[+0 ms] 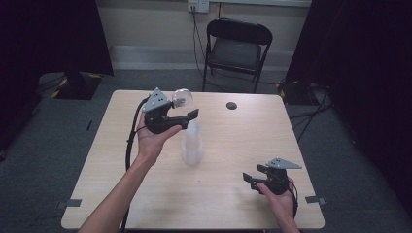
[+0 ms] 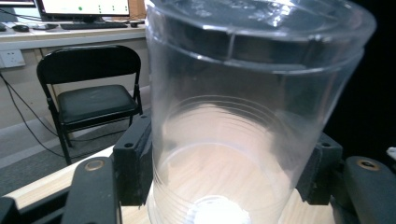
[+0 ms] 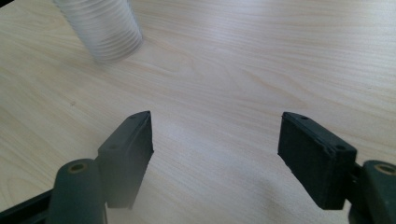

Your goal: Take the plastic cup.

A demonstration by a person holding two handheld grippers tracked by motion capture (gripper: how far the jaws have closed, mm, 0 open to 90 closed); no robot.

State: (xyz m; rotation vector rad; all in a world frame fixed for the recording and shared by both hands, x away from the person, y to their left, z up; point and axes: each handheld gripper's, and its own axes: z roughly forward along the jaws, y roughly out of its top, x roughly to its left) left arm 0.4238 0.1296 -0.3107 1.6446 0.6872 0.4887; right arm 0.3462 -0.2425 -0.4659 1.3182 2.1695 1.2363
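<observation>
Clear plastic cup (image 2: 243, 116), inverted, pinched between both jaws of the left tongs (image 1: 187, 116) above a stack of cups (image 1: 192, 145) standing mid-desk. Likely very light, thin-walled, smooth and slippery; easily crushed or cracked, so best gripped gently across the side wall, as here. Right tongs (image 1: 248, 178) spread wide, empty, low near the front right of the desk (image 1: 233, 141). Pale wood-grain top, flat. Beyond: 1 black folding chair (image 1: 235, 48), grey floor, dark curtains.

Glossy clear plastic cup (image 2: 243, 116) between my matt black left gripper (image 2: 224, 168) pads, above a ridged cup stack (image 1: 192, 143) on smooth pale wood-grain table (image 1: 233, 179)
</observation>
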